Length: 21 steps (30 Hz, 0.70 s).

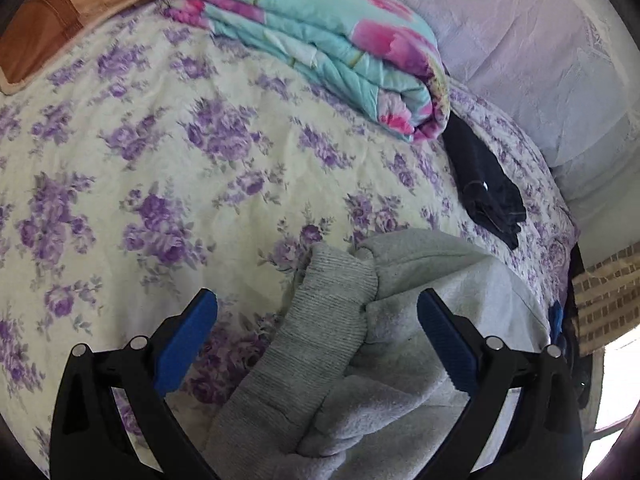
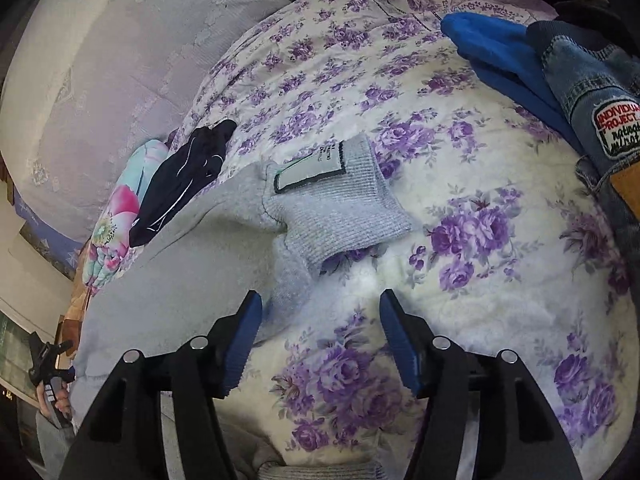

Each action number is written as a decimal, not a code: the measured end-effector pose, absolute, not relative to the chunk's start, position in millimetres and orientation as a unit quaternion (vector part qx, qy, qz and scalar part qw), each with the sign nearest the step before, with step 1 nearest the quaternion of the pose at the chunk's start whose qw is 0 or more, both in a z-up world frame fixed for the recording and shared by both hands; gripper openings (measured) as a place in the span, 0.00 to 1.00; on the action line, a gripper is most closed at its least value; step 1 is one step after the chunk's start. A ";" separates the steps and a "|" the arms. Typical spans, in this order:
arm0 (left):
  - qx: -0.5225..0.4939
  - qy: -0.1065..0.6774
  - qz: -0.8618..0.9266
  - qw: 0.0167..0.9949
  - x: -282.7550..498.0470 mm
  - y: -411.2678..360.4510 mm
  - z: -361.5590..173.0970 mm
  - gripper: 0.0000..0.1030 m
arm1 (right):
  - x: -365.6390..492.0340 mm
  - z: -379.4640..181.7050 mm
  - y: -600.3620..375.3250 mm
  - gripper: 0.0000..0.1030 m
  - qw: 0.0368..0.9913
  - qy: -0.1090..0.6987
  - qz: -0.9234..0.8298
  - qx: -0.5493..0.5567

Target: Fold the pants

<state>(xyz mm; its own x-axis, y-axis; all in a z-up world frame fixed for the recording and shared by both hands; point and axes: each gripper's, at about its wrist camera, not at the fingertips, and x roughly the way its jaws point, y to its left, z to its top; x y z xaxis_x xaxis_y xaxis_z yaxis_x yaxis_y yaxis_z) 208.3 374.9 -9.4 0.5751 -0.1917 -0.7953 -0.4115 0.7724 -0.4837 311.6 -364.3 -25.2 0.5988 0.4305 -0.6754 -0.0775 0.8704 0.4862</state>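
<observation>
Grey sweatpants lie on a bed with a purple-flowered bedspread. In the left wrist view a ribbed cuff lies between the open blue fingers of my left gripper, which hovers over it, empty. In the right wrist view the pants spread to the left, with a ribbed waistband and label ahead. My right gripper is open and empty, its left finger over the pants' edge. The left gripper also shows far left in the right wrist view.
A folded turquoise-and-pink quilt and a dark garment lie further up the bed. A lilac pillow sits behind. Blue cloth and a denim garment with a patch lie at the right. A brown cushion sits far left.
</observation>
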 end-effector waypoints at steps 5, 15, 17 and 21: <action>-0.304 0.494 0.017 0.815 225.3 365.7 -22.5 0.90 | 310.7 -24.2 -352.6 0.72 0.878 0.419 0.145 0.177; -0.320 0.475 0.013 0.820 235.2 365.8 -24.2 0.42 | 309.0 -23.8 -346.5 0.79 0.882 0.417 0.151 0.161; -0.326 0.450 0.020 0.831 231.5 369.2 -12.8 0.37 | 308.7 -23.8 -345.7 0.81 0.882 0.416 0.153 0.160; -0.329 0.408 0.041 0.851 234.5 373.4 12.6 0.36 | 309.3 -23.3 -342.6 0.83 0.882 0.418 0.155 0.153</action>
<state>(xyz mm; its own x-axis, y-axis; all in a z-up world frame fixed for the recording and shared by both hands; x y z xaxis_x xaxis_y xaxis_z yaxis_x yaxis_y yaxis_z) 234.5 373.4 12.6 0.6637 -0.1988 -0.7211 -0.3374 0.7808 -0.5258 309.3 -342.6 -23.3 0.6034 0.4009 -0.6894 -0.1457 0.9054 0.3989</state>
